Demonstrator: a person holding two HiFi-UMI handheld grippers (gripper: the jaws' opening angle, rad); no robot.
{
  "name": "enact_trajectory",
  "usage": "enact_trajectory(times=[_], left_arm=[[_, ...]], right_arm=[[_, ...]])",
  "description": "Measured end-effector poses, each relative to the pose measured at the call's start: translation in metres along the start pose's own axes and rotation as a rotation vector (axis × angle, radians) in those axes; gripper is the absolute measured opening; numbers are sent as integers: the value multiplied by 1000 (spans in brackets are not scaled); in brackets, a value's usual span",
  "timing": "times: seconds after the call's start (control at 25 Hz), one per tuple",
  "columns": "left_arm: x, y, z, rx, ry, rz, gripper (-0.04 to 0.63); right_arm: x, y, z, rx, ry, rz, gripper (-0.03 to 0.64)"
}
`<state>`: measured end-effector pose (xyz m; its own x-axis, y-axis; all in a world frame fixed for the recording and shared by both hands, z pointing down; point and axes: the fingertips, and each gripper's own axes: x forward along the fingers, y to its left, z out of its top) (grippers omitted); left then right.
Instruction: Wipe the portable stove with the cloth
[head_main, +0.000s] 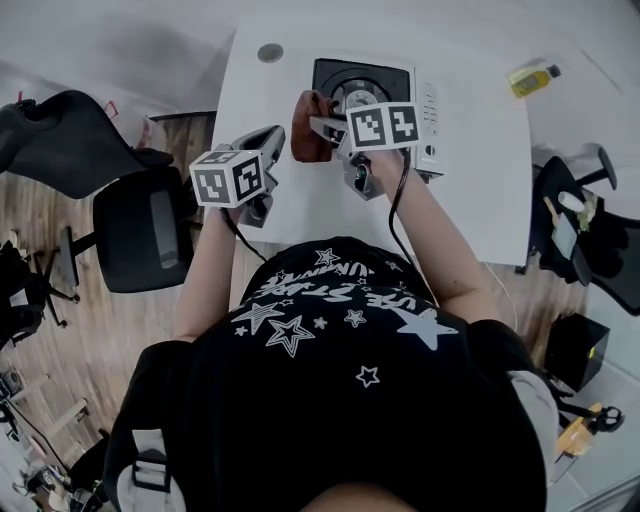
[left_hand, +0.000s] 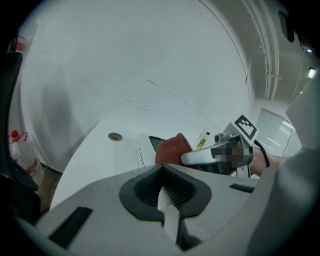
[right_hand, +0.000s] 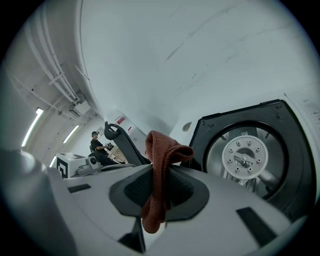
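Leftmost, note the black chair (head_main: 150, 235) standing off from the white table (head_main: 470, 190). Next, find the left gripper (head_main: 274, 134) hovering above the table's near left part, jaws pressed together on nothing, well short of the work. Further right, see the rust-red cloth (head_main: 305, 145) pinched fast in the right gripper (head_main: 320, 126), bunched and poking out past the clamped jaws, poised at the left edge of the portable stove (head_main: 345, 72). Contact between cloth and stove top: impossible to tell. Beyond that, spot the round burner (right_hand: 245, 157) bare in its black surround, then a yellow bottle (head_main: 533, 78) lying near the table's far right edge. Judged risky from here: scraping the black top with hard jaw tips for want of fabric beneath them; snagging the cloth on the raised burner parts and losing it from the grip; shoving the unbraced stove along the table, with the left gripper idle and nothing steadying it.
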<state>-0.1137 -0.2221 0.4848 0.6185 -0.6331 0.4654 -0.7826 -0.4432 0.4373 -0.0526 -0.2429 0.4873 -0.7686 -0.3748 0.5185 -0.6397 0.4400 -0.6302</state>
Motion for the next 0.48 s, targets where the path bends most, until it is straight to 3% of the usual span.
enact_trajectory(times=[0.48], left_arm=[[12, -15, -8, 18, 30, -35, 8]], right_arm=[[-20, -30, -12, -9, 18, -75, 61]])
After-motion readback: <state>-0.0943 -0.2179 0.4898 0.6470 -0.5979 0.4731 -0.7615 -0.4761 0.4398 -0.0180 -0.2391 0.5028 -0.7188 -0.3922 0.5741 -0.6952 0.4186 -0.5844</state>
